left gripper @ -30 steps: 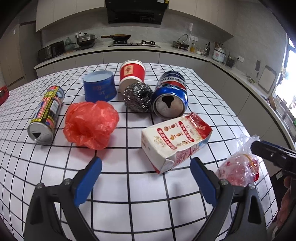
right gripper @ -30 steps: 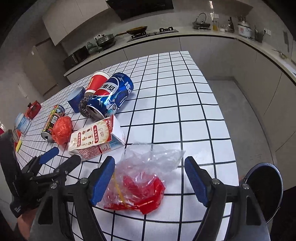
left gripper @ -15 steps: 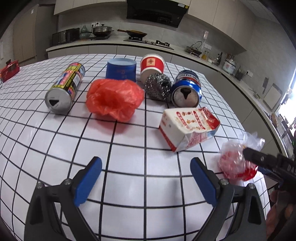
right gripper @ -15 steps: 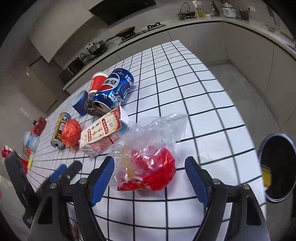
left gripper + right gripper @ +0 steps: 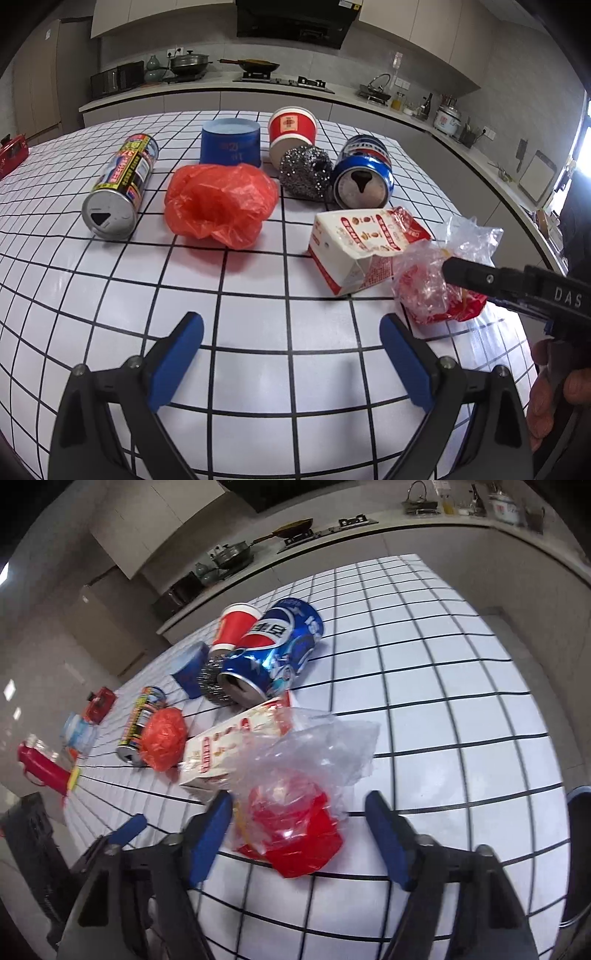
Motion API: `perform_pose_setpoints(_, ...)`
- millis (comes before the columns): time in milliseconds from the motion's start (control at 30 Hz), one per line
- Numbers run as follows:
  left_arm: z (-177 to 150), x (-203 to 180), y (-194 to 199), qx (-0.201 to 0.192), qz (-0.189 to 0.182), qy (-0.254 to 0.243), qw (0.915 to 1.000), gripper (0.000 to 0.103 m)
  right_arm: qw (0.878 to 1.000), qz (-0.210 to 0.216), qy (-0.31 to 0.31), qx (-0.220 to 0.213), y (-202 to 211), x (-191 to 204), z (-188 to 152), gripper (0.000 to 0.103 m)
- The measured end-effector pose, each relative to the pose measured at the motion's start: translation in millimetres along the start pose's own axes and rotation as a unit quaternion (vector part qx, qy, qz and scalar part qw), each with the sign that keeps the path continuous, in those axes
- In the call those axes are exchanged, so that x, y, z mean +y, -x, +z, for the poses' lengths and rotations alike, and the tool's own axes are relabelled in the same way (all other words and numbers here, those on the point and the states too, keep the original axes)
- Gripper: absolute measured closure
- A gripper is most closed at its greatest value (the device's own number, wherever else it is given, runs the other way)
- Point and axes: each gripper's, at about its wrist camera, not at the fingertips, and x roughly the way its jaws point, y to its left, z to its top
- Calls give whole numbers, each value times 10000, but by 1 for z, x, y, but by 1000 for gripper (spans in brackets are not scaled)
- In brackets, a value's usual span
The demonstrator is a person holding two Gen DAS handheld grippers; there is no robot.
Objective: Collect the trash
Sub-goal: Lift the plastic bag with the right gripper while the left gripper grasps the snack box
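Left gripper (image 5: 291, 363): we've got it wide open at the bottom of its own frame, blue pads spread far apart, nothing between them.
Right gripper (image 5: 299, 834): also spread open, low center of its view.
Right gripper, seen from the left camera: black finger pokes in from the right edge, our hand (image 5: 554, 391) lower right.
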Motion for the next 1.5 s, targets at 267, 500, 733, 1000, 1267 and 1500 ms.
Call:
perform_pose_setpoints(267, 11, -15, -11, -108, -219, -239, 9994, 6, 9983, -398, -6, -432, 28, -9, 1, 42)
perform_pose_setpoints(500, 28, -30, -38, 87, -187, -670, 9975, 6, 9972, -547, -64, -502, 36, -21, 14, 42)
perform_pose_setpoints(733, 46, -48, -51, 128, -255, -1057, 9940, 6, 9962, -644, -107, -581, 40, -32, 17, 42)
perform_pose_setpoints(1000, 32, -64, -43, 314, -842, -1150, 9893, 6, 9942, -752, -331, -696, 55, -57, 18, 42)
perform_pose_setpoints(1267, 30, -57, -30, 72, -466, -1047, 9934, 9, 9945, -745, -254, -692, 62, -63, 13, 42)
perform_pose_setpoints(1500, 30, -70, -46, 461, -655, -1295, 9883, 44, 9946, -822, -113, -620, 71, -64, 6, 42)
